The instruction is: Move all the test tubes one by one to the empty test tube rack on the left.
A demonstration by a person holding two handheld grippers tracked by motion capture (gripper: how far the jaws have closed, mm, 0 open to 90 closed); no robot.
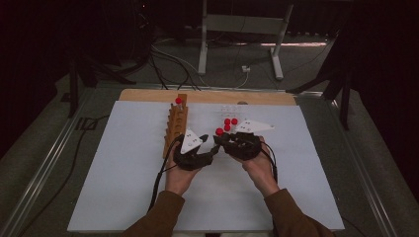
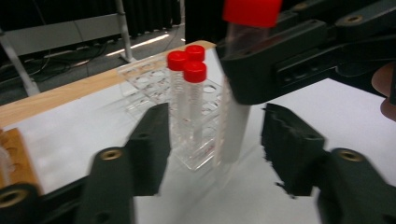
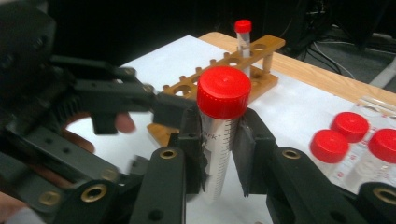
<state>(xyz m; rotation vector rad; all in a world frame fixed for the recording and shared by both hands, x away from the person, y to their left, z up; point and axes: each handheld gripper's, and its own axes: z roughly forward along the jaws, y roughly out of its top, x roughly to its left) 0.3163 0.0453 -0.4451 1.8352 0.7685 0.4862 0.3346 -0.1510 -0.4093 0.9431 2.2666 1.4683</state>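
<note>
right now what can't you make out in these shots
- Held tube: its sides are covered by the right gripper's jaws in the right gripper view; print is too small to read.
- Tube cap: cut off by the top edge, left gripper view.
- Left gripper: blurred; pad contact unclear.
- Clear rack: too faint, high view.

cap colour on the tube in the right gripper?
Red cap; clearest in the right gripper view.

Dark room, dim beyond the worktop [image 1: 148,197], which is white with a wooden strip [image 1: 267,98] along its far edge. Grey floor [image 1: 316,64] behind, crossed by loose cables [image 1: 170,58], with a strip of reflected light [image 1: 296,44]. White metal stand [image 1: 242,24] at the back.
</note>
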